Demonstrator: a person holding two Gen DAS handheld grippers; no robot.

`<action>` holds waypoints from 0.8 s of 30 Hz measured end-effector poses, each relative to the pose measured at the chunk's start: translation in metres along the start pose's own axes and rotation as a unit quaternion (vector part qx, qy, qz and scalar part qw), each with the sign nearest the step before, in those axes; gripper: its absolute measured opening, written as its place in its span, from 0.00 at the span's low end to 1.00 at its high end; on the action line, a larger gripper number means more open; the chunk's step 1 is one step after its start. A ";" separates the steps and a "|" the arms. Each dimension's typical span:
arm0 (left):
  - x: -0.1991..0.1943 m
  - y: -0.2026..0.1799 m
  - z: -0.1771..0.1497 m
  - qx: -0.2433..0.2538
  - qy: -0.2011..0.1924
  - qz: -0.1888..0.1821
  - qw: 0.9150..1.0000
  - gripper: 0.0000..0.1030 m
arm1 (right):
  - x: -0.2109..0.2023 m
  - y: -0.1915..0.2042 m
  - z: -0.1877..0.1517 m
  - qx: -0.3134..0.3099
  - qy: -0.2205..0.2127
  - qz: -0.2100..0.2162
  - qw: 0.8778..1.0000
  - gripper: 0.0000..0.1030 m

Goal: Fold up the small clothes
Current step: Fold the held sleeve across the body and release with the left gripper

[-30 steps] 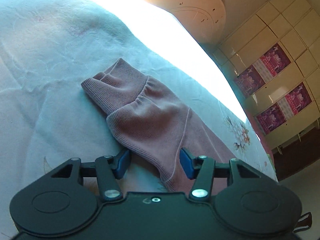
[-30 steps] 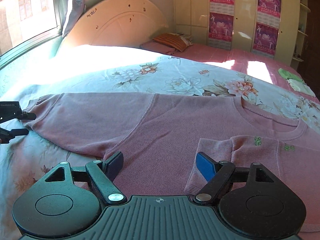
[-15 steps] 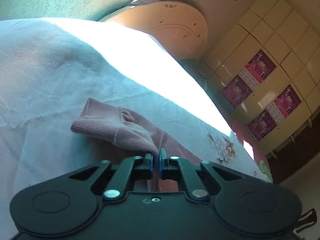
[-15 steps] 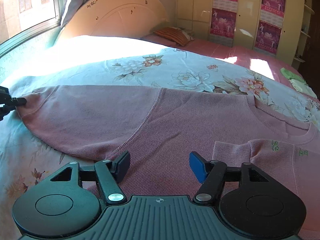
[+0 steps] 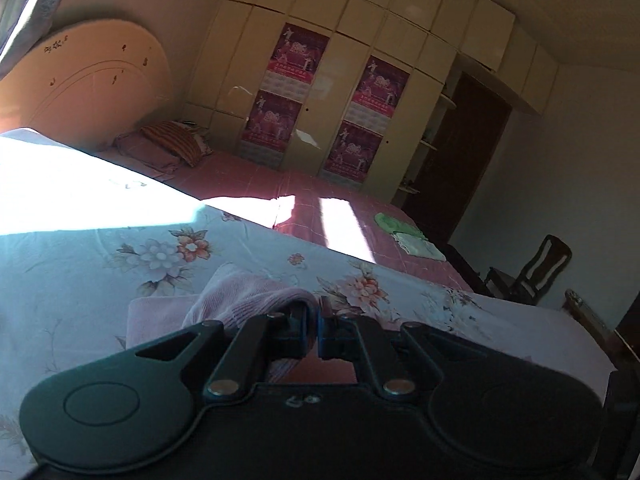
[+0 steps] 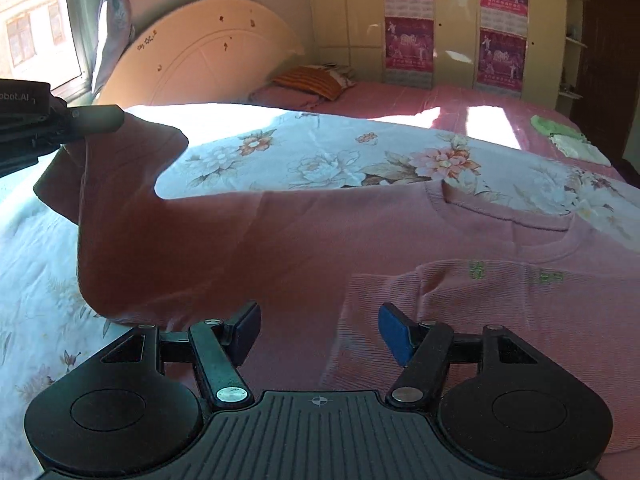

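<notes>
We are holding our right gripper half open just above the pink sweater, its blue pads clear of the knit and gripping nothing. The sweater is lying spread across the floral bedsheet, one cuff already folded over its chest. Farther left, our left gripper is pinching the other sleeve's cuff tight, lifting it off the bed's left edge.

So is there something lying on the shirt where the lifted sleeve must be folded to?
Nothing visible blocks it. The left gripper holds the sleeve raised; the pink shirt body beneath lies bare, and the other sleeve is already folded toward the right.
</notes>
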State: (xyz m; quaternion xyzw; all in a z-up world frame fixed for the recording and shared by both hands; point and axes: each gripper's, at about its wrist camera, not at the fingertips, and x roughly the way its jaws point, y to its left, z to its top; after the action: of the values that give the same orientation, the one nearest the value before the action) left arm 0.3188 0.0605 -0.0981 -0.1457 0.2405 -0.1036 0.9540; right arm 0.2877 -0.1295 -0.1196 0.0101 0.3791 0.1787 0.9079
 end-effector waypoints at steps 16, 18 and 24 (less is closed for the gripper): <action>0.028 -0.086 -0.101 0.177 0.149 -0.044 0.972 0.76 | -0.077 -0.090 -0.033 0.048 -0.011 -0.065 0.997 0.64; 0.014 -0.075 -0.097 0.172 0.150 -0.029 0.973 0.76 | -0.076 -0.077 -0.029 0.029 -0.020 -0.053 0.998 0.64; -0.004 -0.017 -0.084 0.100 0.150 0.051 0.982 0.76 | -0.057 -0.018 -0.022 -0.078 -0.021 -0.026 0.996 0.64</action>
State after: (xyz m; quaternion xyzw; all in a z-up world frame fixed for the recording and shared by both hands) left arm 0.2722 0.0261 -0.1615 -0.0197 0.3765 -0.0995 0.9209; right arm 0.2411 -0.1676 -0.0994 -0.0666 0.3450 0.1841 0.9180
